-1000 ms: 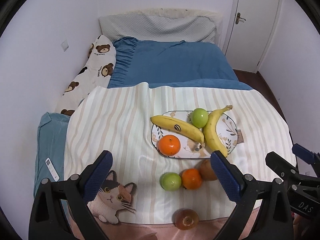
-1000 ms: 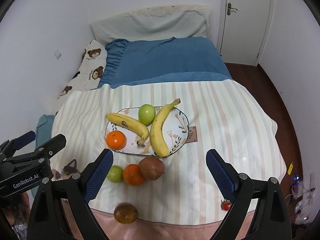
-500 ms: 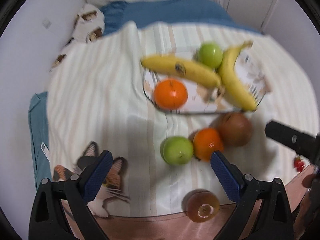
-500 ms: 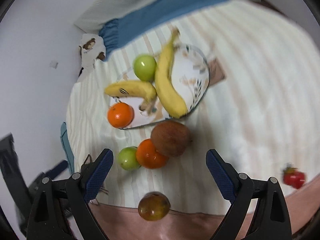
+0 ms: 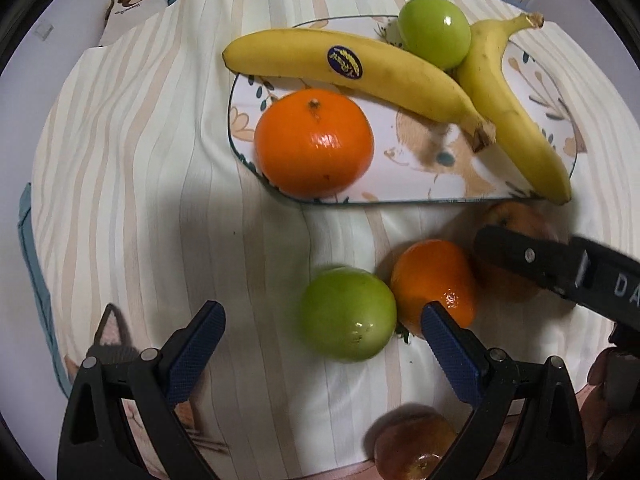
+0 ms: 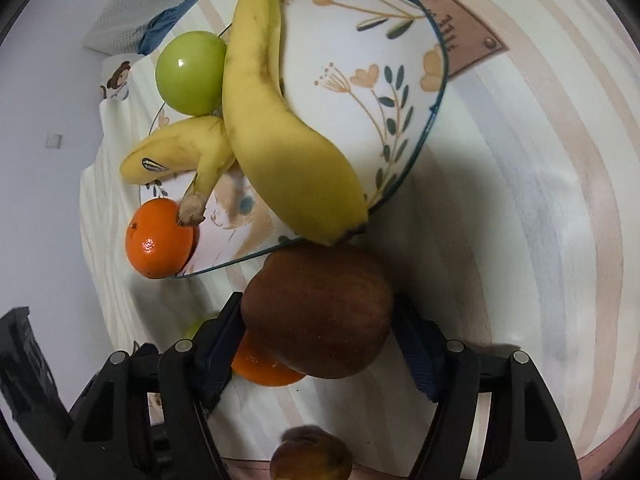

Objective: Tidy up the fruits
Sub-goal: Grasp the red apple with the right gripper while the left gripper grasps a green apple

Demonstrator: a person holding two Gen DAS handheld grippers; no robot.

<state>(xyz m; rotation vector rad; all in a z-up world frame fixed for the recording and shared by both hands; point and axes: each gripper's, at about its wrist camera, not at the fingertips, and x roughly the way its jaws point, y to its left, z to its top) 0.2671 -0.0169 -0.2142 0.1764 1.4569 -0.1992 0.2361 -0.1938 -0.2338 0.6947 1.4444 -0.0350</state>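
Note:
A floral plate (image 5: 420, 184) (image 6: 360, 92) holds two bananas (image 5: 360, 68) (image 6: 272, 120), a green apple (image 5: 434, 36) (image 6: 190, 72) and an orange (image 5: 314, 142) (image 6: 158, 242). On the cloth in front lie a green apple (image 5: 348, 314), an orange (image 5: 434, 280) (image 6: 264, 370) and a brown-red apple (image 6: 320, 312) (image 5: 516, 216). My left gripper (image 5: 322, 346) is open just before the loose green apple. My right gripper (image 6: 320, 344) has its pads on both sides of the brown-red apple, which rests on the cloth. Its black body (image 5: 560, 272) shows in the left view.
A small dark-red fruit (image 5: 412, 444) (image 6: 310, 458) lies at the near edge of the striped cloth (image 5: 140, 200). A bear-print pillow (image 5: 132, 0) and blue bedding lie beyond. A brown leather tag (image 6: 460, 44) sits right of the plate.
Both grippers have dropped down and forward toward the loose fruit. The right gripper's fingers have narrowed around the brown-red apple. The left stays open.

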